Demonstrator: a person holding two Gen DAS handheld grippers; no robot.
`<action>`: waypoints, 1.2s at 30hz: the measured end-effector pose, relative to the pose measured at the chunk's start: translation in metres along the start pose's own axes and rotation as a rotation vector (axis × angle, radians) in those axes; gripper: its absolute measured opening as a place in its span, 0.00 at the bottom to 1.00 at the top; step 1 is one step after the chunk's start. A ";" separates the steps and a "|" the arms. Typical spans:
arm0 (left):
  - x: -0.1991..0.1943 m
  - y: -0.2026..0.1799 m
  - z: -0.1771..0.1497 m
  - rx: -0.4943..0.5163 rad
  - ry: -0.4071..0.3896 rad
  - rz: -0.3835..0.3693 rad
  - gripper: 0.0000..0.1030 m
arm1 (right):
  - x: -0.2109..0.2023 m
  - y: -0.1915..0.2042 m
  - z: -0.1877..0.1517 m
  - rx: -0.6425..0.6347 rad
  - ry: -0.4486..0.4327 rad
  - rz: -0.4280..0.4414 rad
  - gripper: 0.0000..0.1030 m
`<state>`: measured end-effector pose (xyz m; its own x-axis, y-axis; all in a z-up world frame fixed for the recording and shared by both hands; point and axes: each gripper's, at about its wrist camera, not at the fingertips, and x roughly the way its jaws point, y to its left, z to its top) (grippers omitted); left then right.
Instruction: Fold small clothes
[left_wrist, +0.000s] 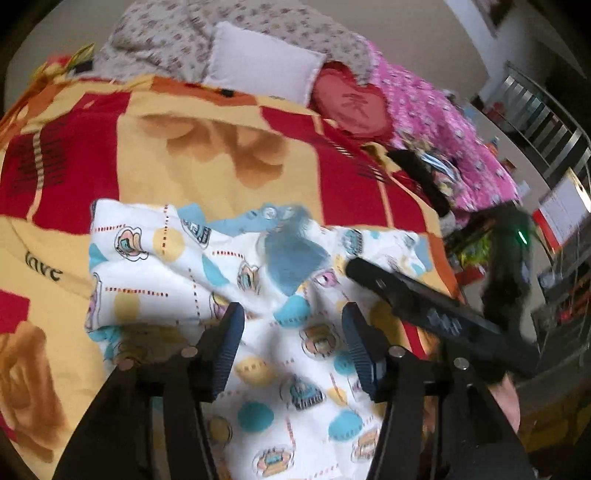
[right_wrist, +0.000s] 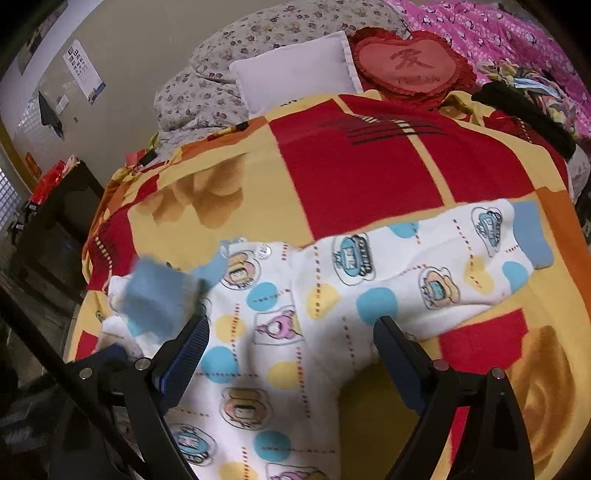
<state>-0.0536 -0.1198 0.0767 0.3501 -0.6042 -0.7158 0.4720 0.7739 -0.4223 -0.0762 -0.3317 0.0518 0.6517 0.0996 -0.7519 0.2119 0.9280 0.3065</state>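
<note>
A small white garment (left_wrist: 177, 280) printed with cartoons and blue and yellow dots lies on a red and yellow blanket (left_wrist: 207, 158). One sleeve is folded across it, its blue cuff (left_wrist: 291, 258) on the body. My left gripper (left_wrist: 293, 325) stands open just above the cloth, nothing pinched between its pads. In the right wrist view the garment (right_wrist: 295, 295) spreads below my right gripper (right_wrist: 291, 332), which is open wide. The other sleeve reaches right, ending in a blue cuff (right_wrist: 532, 236). A blurred blue cuff (right_wrist: 155, 299) shows at the left. The right gripper's black body (left_wrist: 424, 302) crosses the left wrist view.
At the head of the bed lie a white pillow (left_wrist: 258, 62), a red heart cushion (left_wrist: 351, 107), a flowered quilt (right_wrist: 258, 48) and a pink quilt (left_wrist: 443, 125). A black cloth (right_wrist: 524, 110) lies at the right. A dark cabinet (right_wrist: 55, 229) stands left of the bed.
</note>
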 end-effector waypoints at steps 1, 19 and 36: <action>-0.005 0.001 -0.004 0.016 -0.001 0.014 0.54 | -0.001 0.002 0.001 0.000 -0.003 0.005 0.91; -0.030 0.076 -0.031 -0.137 -0.040 0.245 0.57 | 0.052 0.033 -0.002 -0.133 0.090 0.007 0.56; -0.010 0.108 -0.015 -0.531 -0.055 0.028 0.60 | 0.032 0.029 0.008 -0.129 0.028 0.115 0.07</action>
<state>-0.0186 -0.0268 0.0298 0.4058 -0.5795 -0.7067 -0.0079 0.7710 -0.6368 -0.0429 -0.3043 0.0414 0.6453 0.2159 -0.7328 0.0411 0.9480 0.3156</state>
